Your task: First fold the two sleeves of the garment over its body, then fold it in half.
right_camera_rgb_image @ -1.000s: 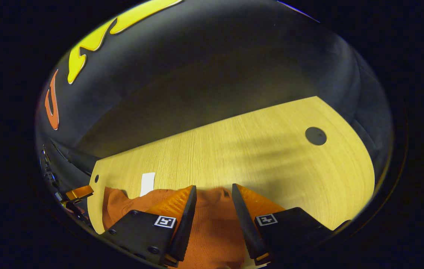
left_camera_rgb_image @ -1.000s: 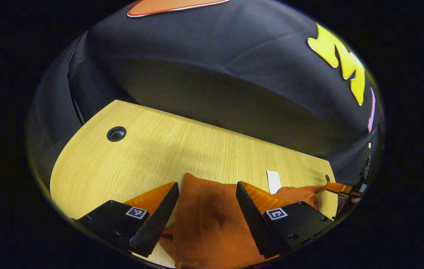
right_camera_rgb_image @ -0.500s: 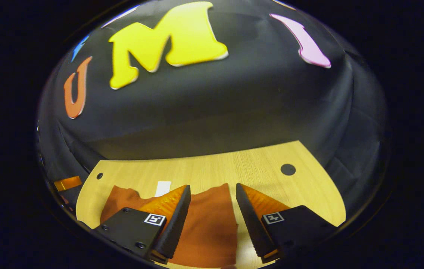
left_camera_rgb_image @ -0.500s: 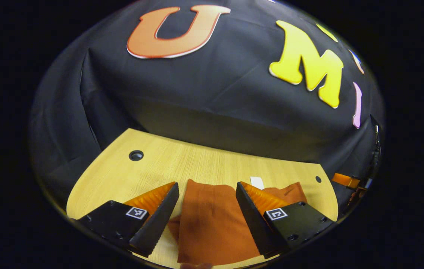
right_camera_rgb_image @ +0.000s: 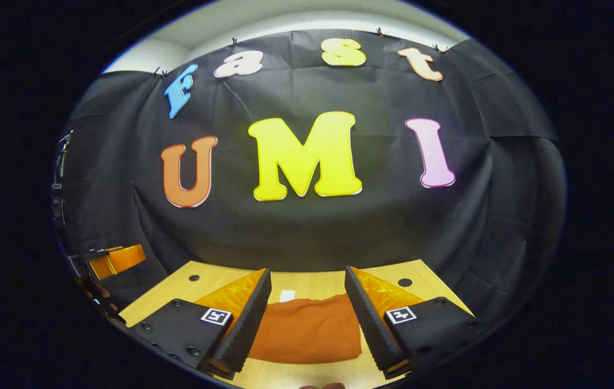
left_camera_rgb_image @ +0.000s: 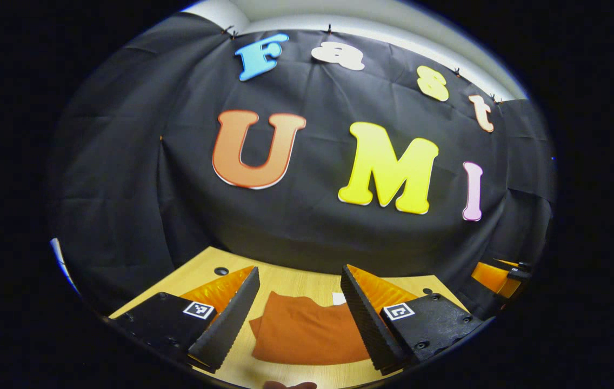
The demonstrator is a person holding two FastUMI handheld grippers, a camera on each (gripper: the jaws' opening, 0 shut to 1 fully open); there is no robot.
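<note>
A rust-orange garment (left_camera_rgb_image: 307,335) lies folded into a compact rectangle on the pale wooden table (left_camera_rgb_image: 296,281). In the left gripper view my left gripper (left_camera_rgb_image: 299,319) hangs above and in front of it, open, with nothing between its fingers. The right gripper view shows the same garment (right_camera_rgb_image: 307,329) framed by my right gripper (right_camera_rgb_image: 307,319), also open and empty, held off the cloth. A small white tag (right_camera_rgb_image: 287,295) sticks out at the garment's far edge.
The table (right_camera_rgb_image: 307,281) has round cable holes (right_camera_rgb_image: 405,282) near its far corners and ends at the black cloth wall. The other gripper (left_camera_rgb_image: 493,275) shows at the right edge of the left gripper view, and at the left edge (right_camera_rgb_image: 118,259) of the right gripper view.
Both grippers have pulled up and back from the garment and tilted toward the wall. The garment now looks smaller and farther off, lying flat and released.
</note>
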